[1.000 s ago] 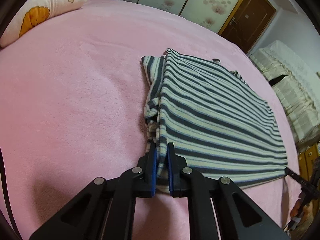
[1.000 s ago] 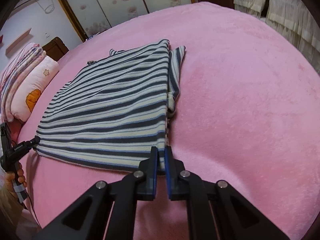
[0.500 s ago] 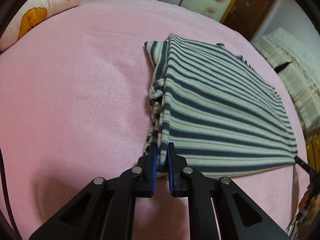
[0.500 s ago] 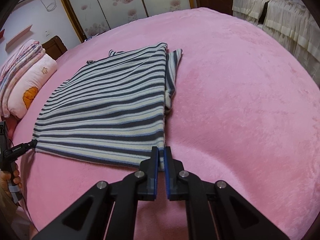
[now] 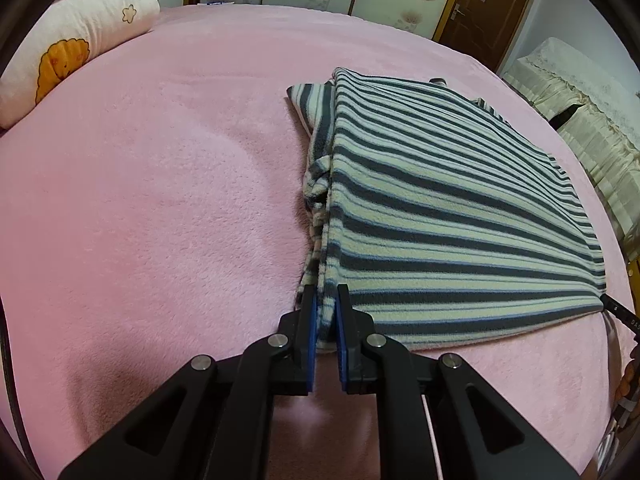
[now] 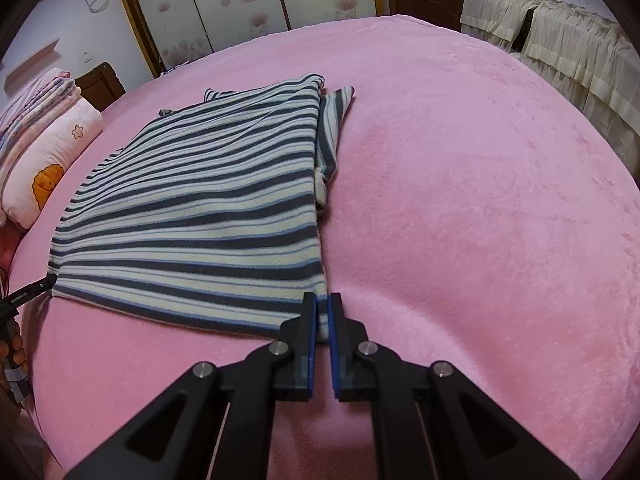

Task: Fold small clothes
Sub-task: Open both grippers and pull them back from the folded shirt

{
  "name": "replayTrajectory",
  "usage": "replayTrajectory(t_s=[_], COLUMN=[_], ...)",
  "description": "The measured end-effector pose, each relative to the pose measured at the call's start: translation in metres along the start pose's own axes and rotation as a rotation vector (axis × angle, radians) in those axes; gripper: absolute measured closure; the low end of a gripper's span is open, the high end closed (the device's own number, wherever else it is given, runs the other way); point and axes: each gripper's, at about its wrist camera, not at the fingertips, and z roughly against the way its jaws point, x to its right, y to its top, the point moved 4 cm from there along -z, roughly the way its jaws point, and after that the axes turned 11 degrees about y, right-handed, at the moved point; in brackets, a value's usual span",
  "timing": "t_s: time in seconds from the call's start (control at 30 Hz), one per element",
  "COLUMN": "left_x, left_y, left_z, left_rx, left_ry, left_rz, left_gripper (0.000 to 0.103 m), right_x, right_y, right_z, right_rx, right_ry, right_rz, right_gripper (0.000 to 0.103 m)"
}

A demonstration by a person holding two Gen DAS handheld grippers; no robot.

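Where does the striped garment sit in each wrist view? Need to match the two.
Left wrist: striped garment fills centre-right; its near left corner is clamped in the left gripper.
Right wrist: striped garment fills centre-left; its near right corner is clamped in the right gripper.
Shared landmark: the cartoon pillow.

Left tool (image 5: 325,300) pinches striped garment (image 5: 440,216) corner.

pillow (image 5: 60,56) cropped, garment (image 5: 440,220) underside hidden
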Motion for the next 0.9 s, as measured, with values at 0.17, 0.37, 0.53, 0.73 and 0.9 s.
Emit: replayTrajectory(t_s=[0.17, 0.37, 0.53, 0.73, 0.9], left_x=[0.002, 0.003, 0.012, 0.029, 0.039], left_y=[-0.004, -0.006, -0.008, -0.015, -0.020], left_z=[0.013, 0.045, 0.082, 0.128, 0.153], left_rx=[-0.003, 0.004, 0.041, 0.090, 0.129], left_ry=[0.042, 0.027, 0.009, -0.013, -0.017], left_rz=[0.011, 0.061, 0.071, 0.074, 0.080], left_gripper=[0.052, 0.032, 0.022, 0.016, 0.010], right_x=[-0.010, -0.030, -0.050, -0.076, -0.102], right_y=[0.001, 0.003, 0.003, -0.007, -0.017], right_z=[0.010, 0.045, 0.076, 0.098, 0.108], right_rx=[0.002, 0.063, 0.124, 0.152, 0.162], right_ry=[-0.039, -0.063, -0.053, -0.036, 0.001], right_rz=[0.025, 0.064, 0.075, 0.081, 0.111], right_gripper=[0.089, 0.086, 0.073, 0.060, 0.058])
